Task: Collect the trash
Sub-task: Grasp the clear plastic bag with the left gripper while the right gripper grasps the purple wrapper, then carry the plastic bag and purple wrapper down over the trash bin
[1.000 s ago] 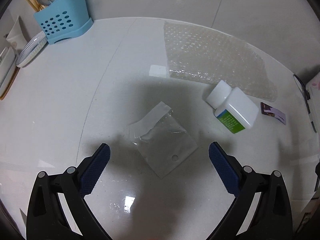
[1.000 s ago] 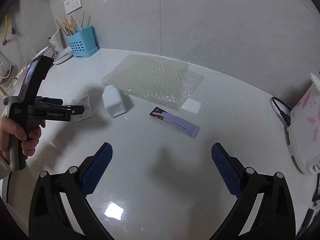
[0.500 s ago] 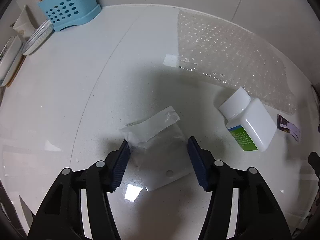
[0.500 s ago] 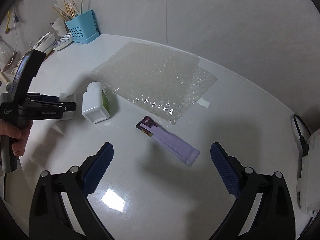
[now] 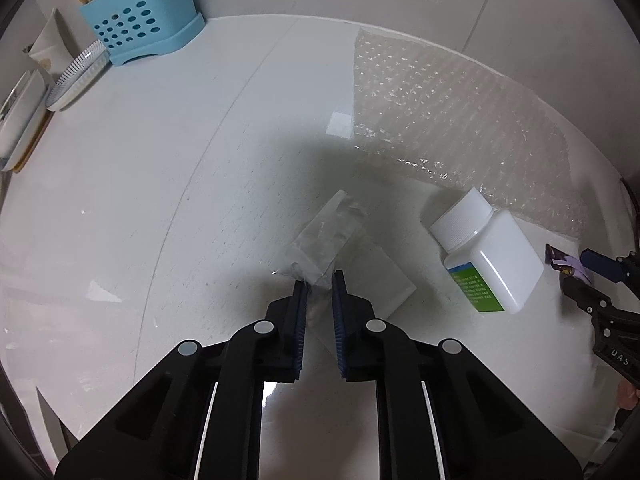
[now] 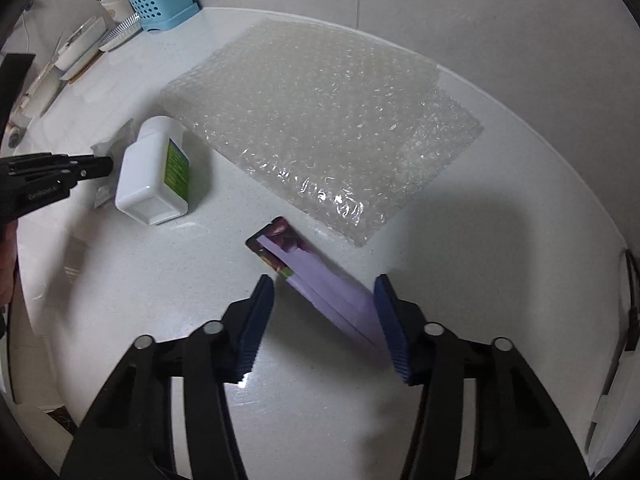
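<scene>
Left hand-held gripper [image 5: 319,278]: jaws were wide a second ago, half-closed half a second ago, now pinched narrow on the near corner of the crumpled clear plastic bag [image 5: 326,238]. The bag bunches up ahead of the tips; its flat part lies on the white tabletop [image 5: 160,160] just right of the tips. Looks like a completed grasp, not yet lifted.

Right hand-held gripper [image 6: 325,286]: has dropped in from hovering over bare tabletop and now straddles the flat lilac paper wrapper with a dark printed end [image 6: 316,276]. Jaws about half open; the right pad touches or nearly touches the wrapper's edge, the left pad is clear of it. Wrapper lies diagonally between the pads, printed end pointing forward-left. Not gripped yet.

Further out: white plastic pill bottle with green label [image 6: 154,174] lies on its side, forward-left of the right gripper, just right of the left one. Beyond it, the large sheet of clear bubble wrap [image 6: 320,120], flat, untouched. Far back-left, the blue perforated utensil caddy [image 5: 140,20].

Read: one piece secured, the second needs only closing. Bottle and bubble wrap remain. Risk: the thin wrapper slides flat under the pads rather than buckling into them.
</scene>
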{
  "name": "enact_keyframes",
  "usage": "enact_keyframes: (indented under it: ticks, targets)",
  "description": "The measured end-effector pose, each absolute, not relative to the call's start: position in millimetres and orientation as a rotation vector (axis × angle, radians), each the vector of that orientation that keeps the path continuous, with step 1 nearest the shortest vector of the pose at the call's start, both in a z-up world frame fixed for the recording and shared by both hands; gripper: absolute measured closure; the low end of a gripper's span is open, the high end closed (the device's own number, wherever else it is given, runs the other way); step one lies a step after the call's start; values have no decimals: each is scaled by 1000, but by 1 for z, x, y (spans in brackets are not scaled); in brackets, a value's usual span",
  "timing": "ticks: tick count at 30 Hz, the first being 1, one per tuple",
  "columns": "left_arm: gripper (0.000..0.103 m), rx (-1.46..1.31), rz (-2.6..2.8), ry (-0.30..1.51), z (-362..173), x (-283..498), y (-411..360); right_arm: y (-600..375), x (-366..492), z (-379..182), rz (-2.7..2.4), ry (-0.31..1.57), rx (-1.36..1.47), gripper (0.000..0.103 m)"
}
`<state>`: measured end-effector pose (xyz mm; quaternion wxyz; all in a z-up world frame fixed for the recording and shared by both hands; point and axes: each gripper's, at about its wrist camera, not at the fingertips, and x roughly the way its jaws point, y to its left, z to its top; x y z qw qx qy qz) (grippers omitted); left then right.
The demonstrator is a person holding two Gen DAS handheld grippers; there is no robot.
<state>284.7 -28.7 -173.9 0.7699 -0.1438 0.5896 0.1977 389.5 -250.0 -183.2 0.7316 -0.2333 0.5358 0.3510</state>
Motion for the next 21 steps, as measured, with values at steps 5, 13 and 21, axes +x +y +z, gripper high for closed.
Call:
enact_keyframes:
  ticks: [5, 13, 21]
  targets:
    - [92, -317, 409, 1255, -170, 288, -31, -253, 393, -183, 756, 1178, -509, 98]
    - [93, -307, 399, 1218, -154, 283, -33, -263, 391, -177, 740, 1179, -434, 99]
    - [93, -293, 385, 1190, -134, 268, -38, -271, 379, -159, 716, 1155, -386, 99]
